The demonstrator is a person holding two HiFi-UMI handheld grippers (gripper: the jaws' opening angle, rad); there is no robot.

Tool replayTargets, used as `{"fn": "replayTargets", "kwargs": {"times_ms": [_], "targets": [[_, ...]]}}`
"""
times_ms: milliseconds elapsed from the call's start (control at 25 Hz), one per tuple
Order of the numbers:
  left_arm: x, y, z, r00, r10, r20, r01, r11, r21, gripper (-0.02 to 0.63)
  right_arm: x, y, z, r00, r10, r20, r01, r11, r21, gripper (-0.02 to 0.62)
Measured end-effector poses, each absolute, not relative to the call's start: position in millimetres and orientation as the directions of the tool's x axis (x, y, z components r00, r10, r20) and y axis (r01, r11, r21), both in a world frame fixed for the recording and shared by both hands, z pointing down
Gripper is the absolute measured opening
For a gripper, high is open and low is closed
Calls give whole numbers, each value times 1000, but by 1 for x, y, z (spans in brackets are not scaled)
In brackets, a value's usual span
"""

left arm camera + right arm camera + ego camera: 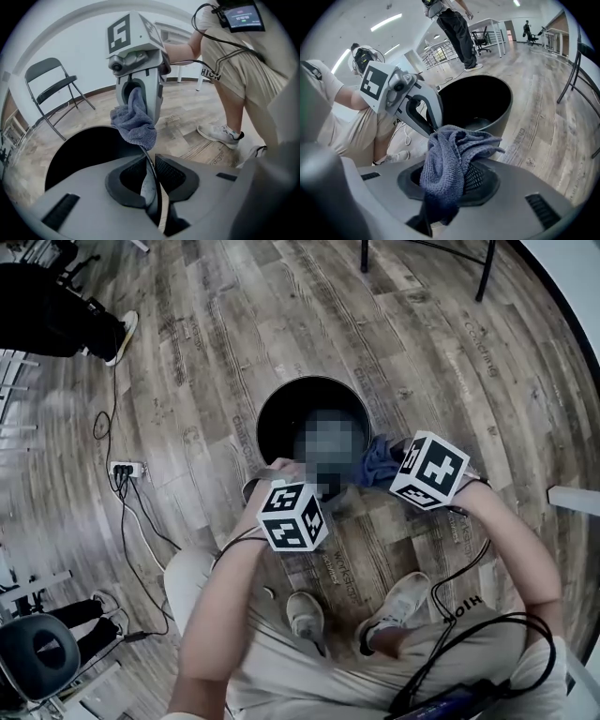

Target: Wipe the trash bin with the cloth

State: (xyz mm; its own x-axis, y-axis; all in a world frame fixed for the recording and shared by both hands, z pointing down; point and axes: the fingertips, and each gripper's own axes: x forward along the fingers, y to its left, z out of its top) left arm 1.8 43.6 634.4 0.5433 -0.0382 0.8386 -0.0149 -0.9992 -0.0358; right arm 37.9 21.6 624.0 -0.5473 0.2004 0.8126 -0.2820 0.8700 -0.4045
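My left gripper (149, 176) is clamped on the rim of the black trash bin (291, 399), which sits upright on the wood floor (422, 352). My right gripper (450, 180) is pinched tight on the bunched-up blue-grey cloth (450, 154), which hangs just beside the rim, near the left one.

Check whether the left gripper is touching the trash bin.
Touching. The left gripper view shows the trash bin rim clamped between the pads of the left gripper.

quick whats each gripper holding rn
left gripper: closed on the bin rim
right gripper: closed on the cloth
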Motion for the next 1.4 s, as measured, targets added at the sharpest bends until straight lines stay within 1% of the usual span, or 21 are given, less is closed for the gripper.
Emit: {"fn": "replayTargets", "kwargs": {"times_ms": [240,440,680,840,1000,1080,1280,1360,1400], "targets": [[-3,48,633,569,-34,822,4,-999,-44,66,20,29,652,-496,223,839,-243,892,-381,112],[-4,49,633,580,-39,814,9,-999,-54,64,17,32,687,-529,280,801,-254,848,-464,112],[-3,49,634,575,-45,817,7,-998,-60,64,16,32,742,-525,249,814,-284,850,-443,112],[-3,49,635,575,-53,817,8,-997,-71,64,14,31,779,-482,217,849,-309,864,-397,112],[-3,49,636,571,-69,818,4,-996,-86,64,14,33,821,-449,220,866,-294,879,-376,112],[-3,48,636,567,-79,820,1,-995,-97,66,17,31,839,-450,218,866,-311,870,-381,112],[-3,52,639,552,-86,829,-12,-995,-95,66,26,36,840,-456,208,865,-334,861,-383,112],[7,46,627,596,-92,798,-71,-996,-62,126,35,36,828,-450,184,874,-344,868,-359,112],[12,41,618,625,-105,773,-107,-993,-48,139,40,35,820,-450,172,876,-345,871,-349,112]]}}
